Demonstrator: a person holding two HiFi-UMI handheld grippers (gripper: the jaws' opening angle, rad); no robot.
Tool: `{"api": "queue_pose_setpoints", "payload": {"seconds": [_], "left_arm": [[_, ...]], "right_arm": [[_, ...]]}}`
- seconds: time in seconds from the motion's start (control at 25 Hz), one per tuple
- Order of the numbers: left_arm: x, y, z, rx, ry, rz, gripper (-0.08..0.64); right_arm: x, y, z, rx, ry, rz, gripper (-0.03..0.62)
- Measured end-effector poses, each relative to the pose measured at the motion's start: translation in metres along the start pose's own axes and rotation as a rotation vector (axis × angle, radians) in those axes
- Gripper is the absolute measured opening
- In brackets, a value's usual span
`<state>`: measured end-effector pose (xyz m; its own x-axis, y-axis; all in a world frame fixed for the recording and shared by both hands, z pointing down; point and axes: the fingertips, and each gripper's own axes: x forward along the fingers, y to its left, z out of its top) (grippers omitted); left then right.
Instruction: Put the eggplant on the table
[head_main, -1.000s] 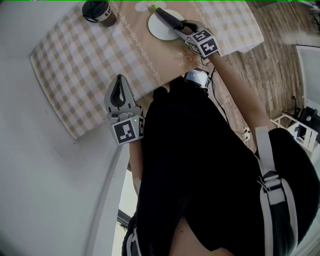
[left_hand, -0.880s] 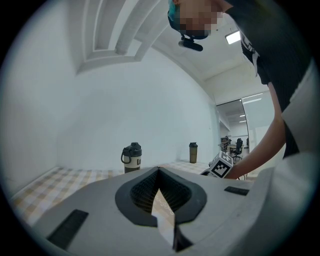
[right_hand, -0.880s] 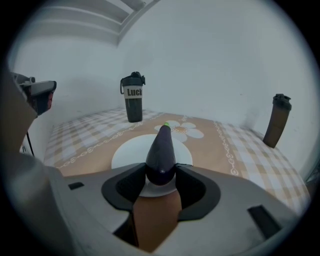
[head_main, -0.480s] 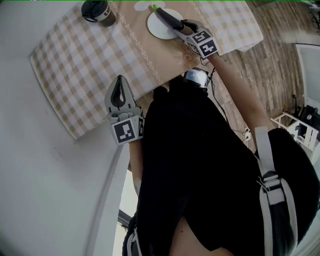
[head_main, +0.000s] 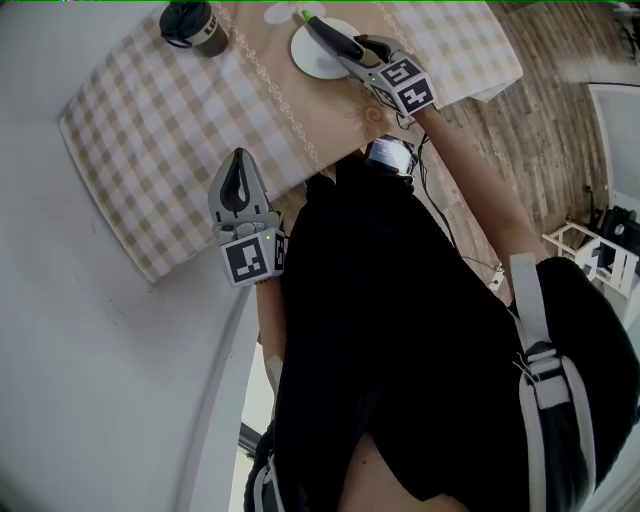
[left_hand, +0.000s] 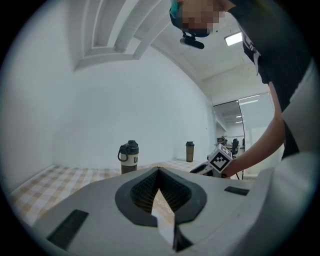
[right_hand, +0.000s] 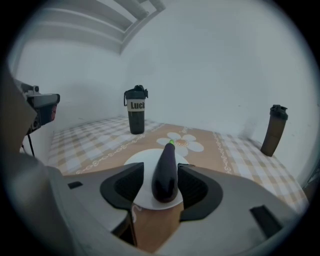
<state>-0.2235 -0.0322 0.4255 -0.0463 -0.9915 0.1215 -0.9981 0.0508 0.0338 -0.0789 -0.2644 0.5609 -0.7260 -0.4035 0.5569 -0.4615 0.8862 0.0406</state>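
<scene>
A dark purple eggplant (right_hand: 166, 172) with a green tip lies on a white plate (right_hand: 141, 161) on the checked tablecloth. My right gripper (right_hand: 159, 186) stands around its near end. Its jaws have just been opening, and a strip of plate shows between the left pad and the eggplant. From the head view the eggplant (head_main: 328, 36) reaches from the plate (head_main: 305, 58) into the right gripper (head_main: 356, 57). My left gripper (head_main: 238, 168) hovers at the table's near edge. It is shut with nothing in it, its tips (left_hand: 159, 171) meeting.
A dark lidded bottle (head_main: 195, 22) stands at the table's far left corner and shows beyond the plate (right_hand: 136, 111). A second dark bottle (right_hand: 274, 130) stands at the right by the wall. The tablecloth (head_main: 170, 120) ends near my body, with wood floor (head_main: 560, 100) on the right.
The right gripper has lifted slightly over the plate, with the eggplant still between its jaws. The left gripper has stayed where it was.
</scene>
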Motion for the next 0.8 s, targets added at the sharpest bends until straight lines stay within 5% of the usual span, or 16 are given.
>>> {"api": "queue_pose_setpoints", "payload": {"seconds": [0.8], "left_arm": [[0.030, -0.016, 0.052, 0.051, -0.099, -0.056, 0.003]], "right_arm": [[-0.056, 0.020, 0.110, -0.016, -0.266, 0.015, 0.220]]}}
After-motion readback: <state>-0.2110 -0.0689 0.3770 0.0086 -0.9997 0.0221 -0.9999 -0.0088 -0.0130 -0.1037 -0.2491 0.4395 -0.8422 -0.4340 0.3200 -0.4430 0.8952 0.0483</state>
